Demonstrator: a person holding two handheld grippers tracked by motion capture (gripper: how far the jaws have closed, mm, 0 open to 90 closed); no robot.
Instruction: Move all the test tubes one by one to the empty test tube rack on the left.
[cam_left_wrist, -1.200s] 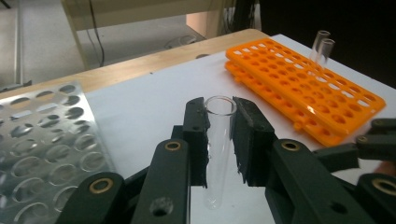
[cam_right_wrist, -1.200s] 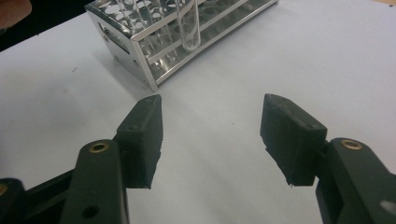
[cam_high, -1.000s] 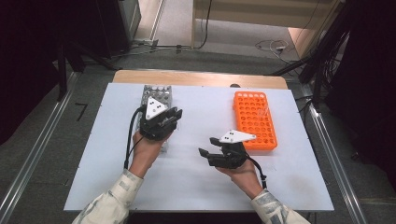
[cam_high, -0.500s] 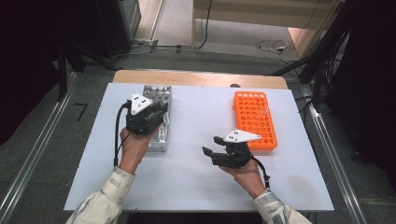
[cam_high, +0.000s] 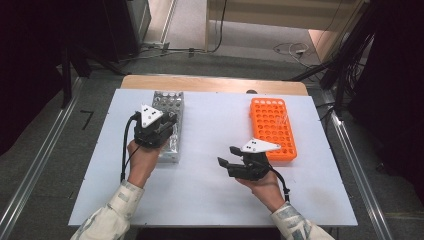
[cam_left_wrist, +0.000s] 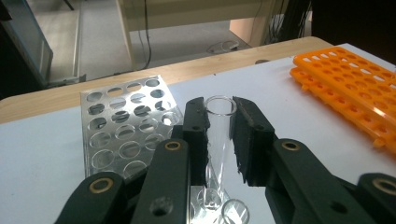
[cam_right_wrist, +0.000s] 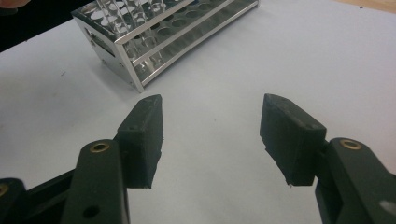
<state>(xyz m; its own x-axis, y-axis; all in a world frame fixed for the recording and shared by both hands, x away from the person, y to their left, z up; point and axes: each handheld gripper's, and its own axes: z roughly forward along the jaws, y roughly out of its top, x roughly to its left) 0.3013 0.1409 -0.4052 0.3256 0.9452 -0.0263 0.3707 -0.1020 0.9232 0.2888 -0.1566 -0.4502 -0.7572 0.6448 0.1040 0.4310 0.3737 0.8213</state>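
The clear test tube (cam_left_wrist: 218, 135) stood upright between my left gripper (cam_left_wrist: 219, 140) pads, clamped just below its rim, its base in the clear rack (cam_high: 169, 120) at ten o'clock on the table (cam_high: 210, 200) (a high grip lets it lift straight). My right gripper (cam_right_wrist: 212, 135) waited at five o'clock, jaws apart and empty, beside the orange rack (cam_high: 272, 127) at two o'clock

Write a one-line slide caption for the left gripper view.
Left gripper shut on a clear glass tube above the silver rack, with the orange rack off to the right.
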